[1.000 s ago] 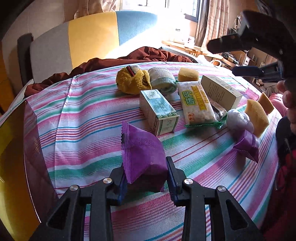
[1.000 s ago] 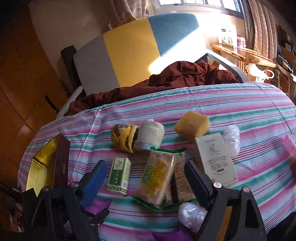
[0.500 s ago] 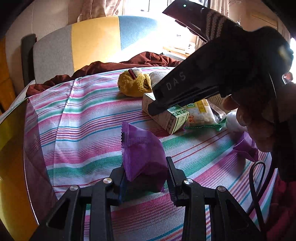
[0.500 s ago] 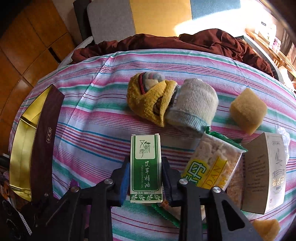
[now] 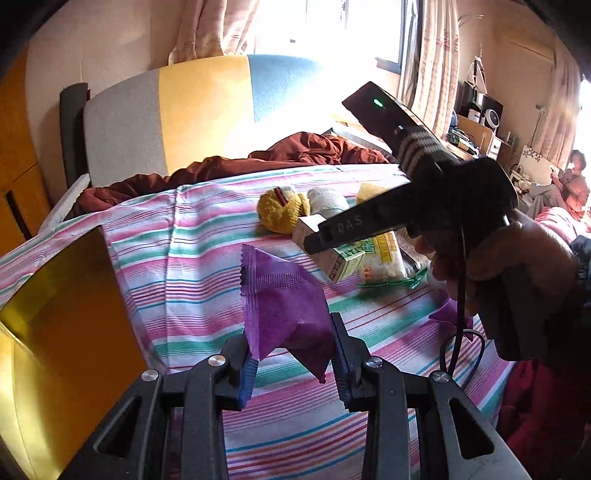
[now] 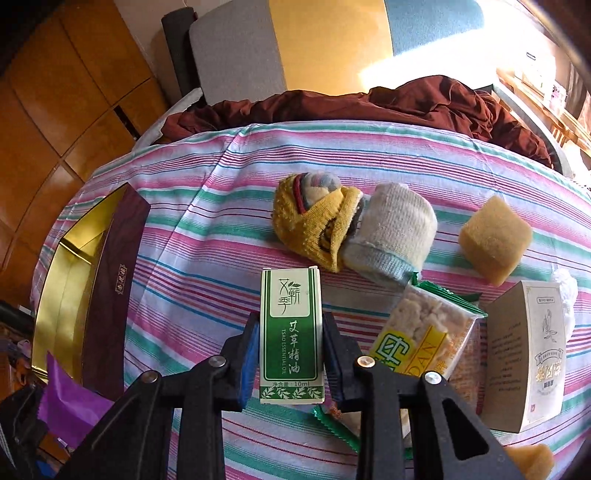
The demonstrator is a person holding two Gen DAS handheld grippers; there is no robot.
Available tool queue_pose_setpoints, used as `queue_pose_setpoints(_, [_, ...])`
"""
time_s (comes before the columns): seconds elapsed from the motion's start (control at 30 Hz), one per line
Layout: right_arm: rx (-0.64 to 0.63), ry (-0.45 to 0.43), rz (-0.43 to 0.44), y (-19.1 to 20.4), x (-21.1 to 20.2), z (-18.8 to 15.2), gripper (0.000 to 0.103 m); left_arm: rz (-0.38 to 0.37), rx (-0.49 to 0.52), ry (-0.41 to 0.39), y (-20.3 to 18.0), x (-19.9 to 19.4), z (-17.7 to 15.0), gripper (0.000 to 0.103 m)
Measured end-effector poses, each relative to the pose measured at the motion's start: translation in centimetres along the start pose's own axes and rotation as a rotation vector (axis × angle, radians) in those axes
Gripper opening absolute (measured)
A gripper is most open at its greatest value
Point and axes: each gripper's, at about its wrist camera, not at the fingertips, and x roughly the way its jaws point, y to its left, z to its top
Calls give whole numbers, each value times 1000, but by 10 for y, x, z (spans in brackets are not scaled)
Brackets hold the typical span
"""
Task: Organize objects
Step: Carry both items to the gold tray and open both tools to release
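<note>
Item: green essential-oil box [image 6: 291, 336] clamped in right claw [image 6: 290, 363], purple sachet [image 5: 284, 310] clamped in left claw [image 5: 293, 363]; lift each straight, grip unchanged, toward gold-lined box [image 6: 70, 280].

A home living room: sofa [image 5: 207, 110], curtains [image 5: 424, 55], striped tablecloth [image 5: 207, 236].

Right tongs [image 6: 288, 363] newly around green box [image 6: 291, 334].

Strong daylight pours through the window [image 5: 373, 29], which is blown out to white. A glaring sun patch lies on the chair back [image 6: 424, 62]. Foreground parts sit in shade. Both fisheye views bend strongly and darken at the corners; focus is fairly sharp.
</note>
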Motion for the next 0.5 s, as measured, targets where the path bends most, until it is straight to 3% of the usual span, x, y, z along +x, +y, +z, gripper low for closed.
queue_pose_setpoints(0.17, [-68,-53,33,23,-13,-5,31,110,-92,-30,51,-25,5,35])
queue_pose_setpoints(0.5, [-159,-116,156,105,-36,-6,31,402,-305,19,162,-70,-51,35])
